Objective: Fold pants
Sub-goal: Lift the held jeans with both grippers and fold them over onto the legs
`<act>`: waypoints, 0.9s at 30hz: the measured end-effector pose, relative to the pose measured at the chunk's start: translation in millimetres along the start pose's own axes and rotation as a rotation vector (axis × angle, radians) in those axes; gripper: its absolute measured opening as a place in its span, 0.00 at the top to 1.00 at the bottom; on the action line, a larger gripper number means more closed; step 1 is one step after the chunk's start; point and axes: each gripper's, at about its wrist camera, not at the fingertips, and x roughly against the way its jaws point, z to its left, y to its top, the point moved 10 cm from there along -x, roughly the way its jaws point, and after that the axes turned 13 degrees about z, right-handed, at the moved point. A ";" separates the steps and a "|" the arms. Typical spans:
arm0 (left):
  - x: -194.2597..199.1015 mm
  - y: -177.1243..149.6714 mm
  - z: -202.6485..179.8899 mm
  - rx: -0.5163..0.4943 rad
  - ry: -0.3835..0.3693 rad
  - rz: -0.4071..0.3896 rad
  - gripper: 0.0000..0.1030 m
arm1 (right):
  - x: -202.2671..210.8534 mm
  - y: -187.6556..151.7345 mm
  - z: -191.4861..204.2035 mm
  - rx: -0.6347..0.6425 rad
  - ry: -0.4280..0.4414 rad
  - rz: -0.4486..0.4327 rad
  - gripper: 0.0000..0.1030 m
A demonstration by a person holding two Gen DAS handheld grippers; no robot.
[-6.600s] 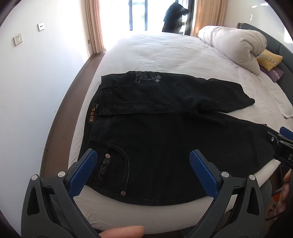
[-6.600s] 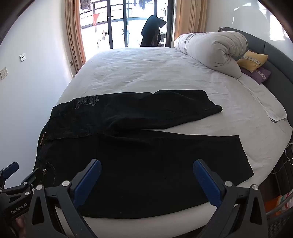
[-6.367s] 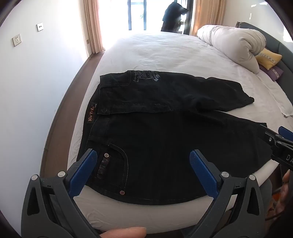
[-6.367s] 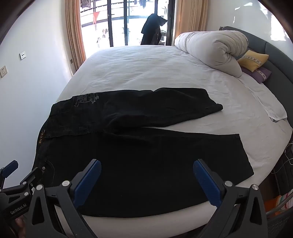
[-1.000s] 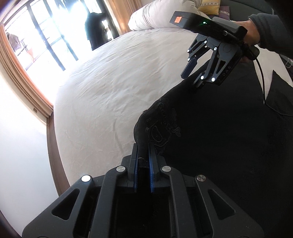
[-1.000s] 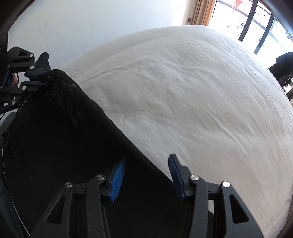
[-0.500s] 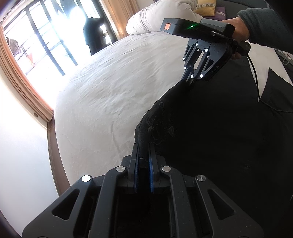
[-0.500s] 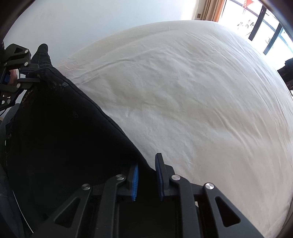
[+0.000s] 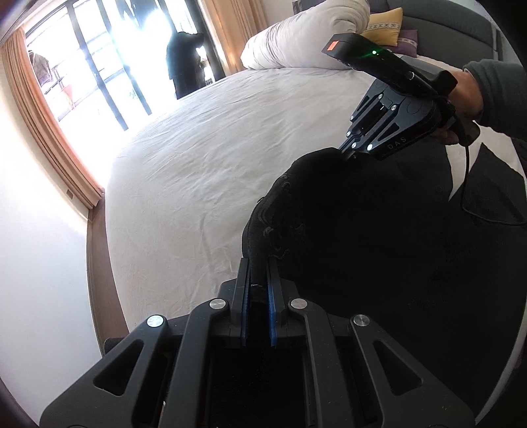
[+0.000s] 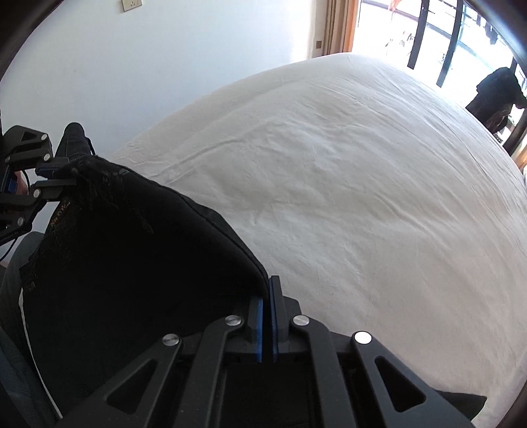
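The right gripper [image 10: 267, 298], open a second ago, now has its jaws clamped on the pants [image 10: 138, 237] edge. The fabric there now lifts off the bed [image 10: 346, 184].

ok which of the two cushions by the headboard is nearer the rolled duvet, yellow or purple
The yellow cushion. It sits right against the white duvet, while the purple cushion lies on its far side, toward the dark headboard.

So the pants [image 9: 378, 230] are spread over the near part of the bed [image 9: 204, 158], their far edge lifted off the sheet between the left gripper [image 9: 258, 263] and the right gripper [image 9: 349, 155]. Rolled duvet [image 9: 306, 36] sits at the far end, cushions [image 9: 385, 21] just behind it. Window [image 9: 98, 49] is past the bed's far side.
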 end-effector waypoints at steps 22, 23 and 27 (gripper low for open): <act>53.4 -100.0 -100.4 -0.149 -0.044 0.002 0.93 | 73.2 -147.8 123.8 -0.125 0.042 -0.137 0.96; 53.3 -104.0 -101.6 -0.153 -0.045 0.007 0.93 | 72.1 -153.7 128.8 -0.125 0.033 -0.135 0.96; 50.8 -125.4 -110.3 -0.183 -0.038 0.031 0.93 | 63.7 -179.1 147.5 -0.136 -0.001 -0.143 0.96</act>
